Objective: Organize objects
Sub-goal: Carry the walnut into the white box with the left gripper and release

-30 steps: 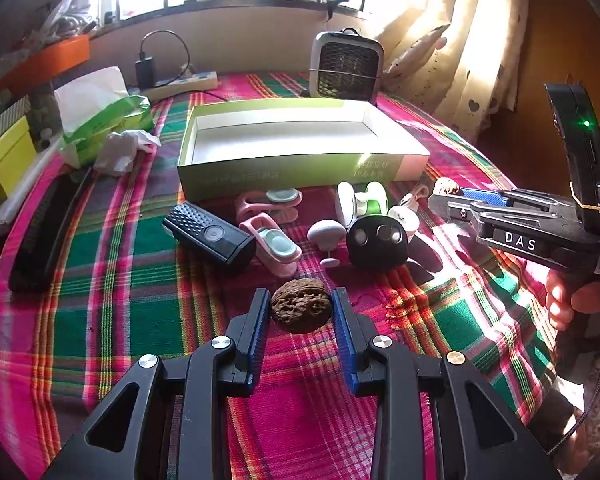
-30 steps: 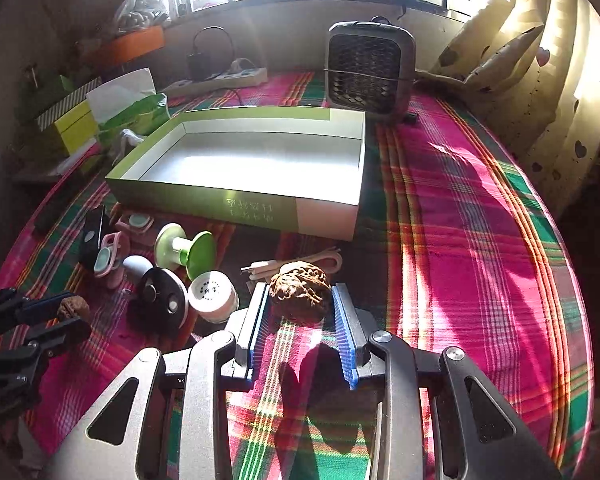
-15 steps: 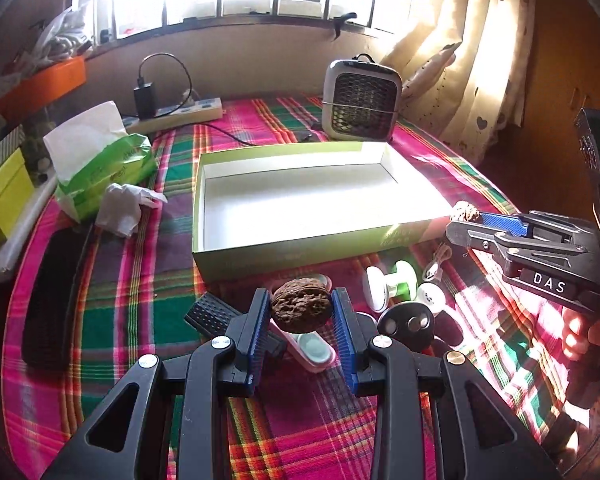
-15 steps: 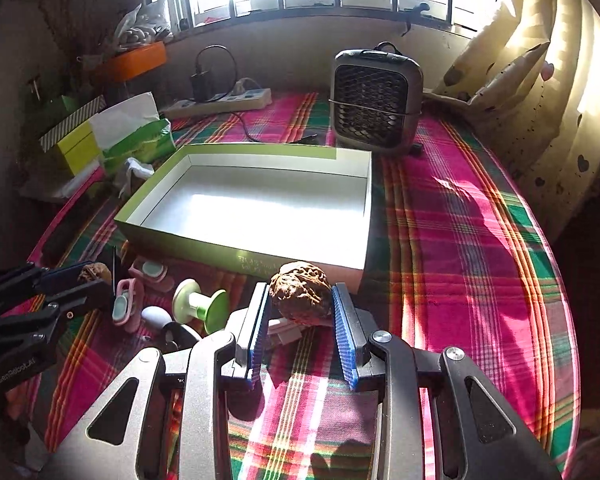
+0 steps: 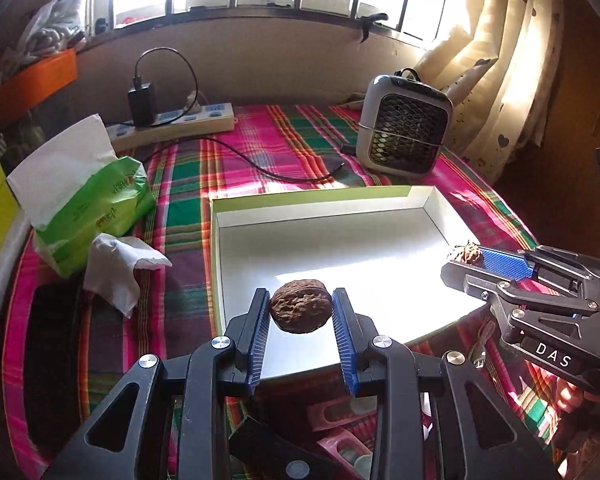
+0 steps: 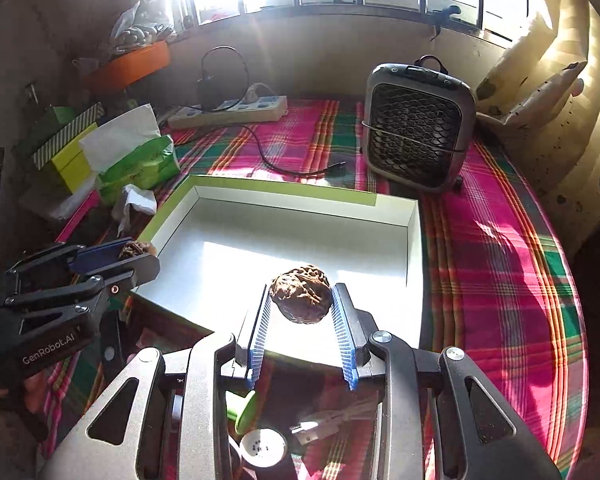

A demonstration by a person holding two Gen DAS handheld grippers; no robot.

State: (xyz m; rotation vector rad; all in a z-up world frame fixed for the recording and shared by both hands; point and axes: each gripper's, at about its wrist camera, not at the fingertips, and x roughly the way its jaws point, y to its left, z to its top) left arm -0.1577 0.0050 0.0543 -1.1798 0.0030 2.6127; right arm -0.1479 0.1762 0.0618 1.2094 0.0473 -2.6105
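My left gripper (image 5: 301,307) is shut on a brown walnut (image 5: 301,305) and holds it above the near left part of the open green-and-white box (image 5: 316,202). My right gripper (image 6: 301,303) is shut on a second walnut (image 6: 301,298) above the near edge of the same box (image 6: 284,187). The right gripper also shows at the right of the left wrist view (image 5: 466,258), over the box's right wall. The left gripper shows at the left of the right wrist view (image 6: 138,254), at the box's left wall. The box is empty inside.
Small items lie on the plaid cloth below the grippers: pink clips (image 5: 340,412), a black remote (image 5: 268,452), a green spool (image 6: 242,410), a white disc (image 6: 264,446). A small heater (image 5: 404,126), power strip (image 5: 172,122) and tissue pack (image 5: 88,196) stand behind the box.
Both grippers have lifted their walnuts off the cloth and carried them forward, from in front of the box to above its near part. Both stayed shut.
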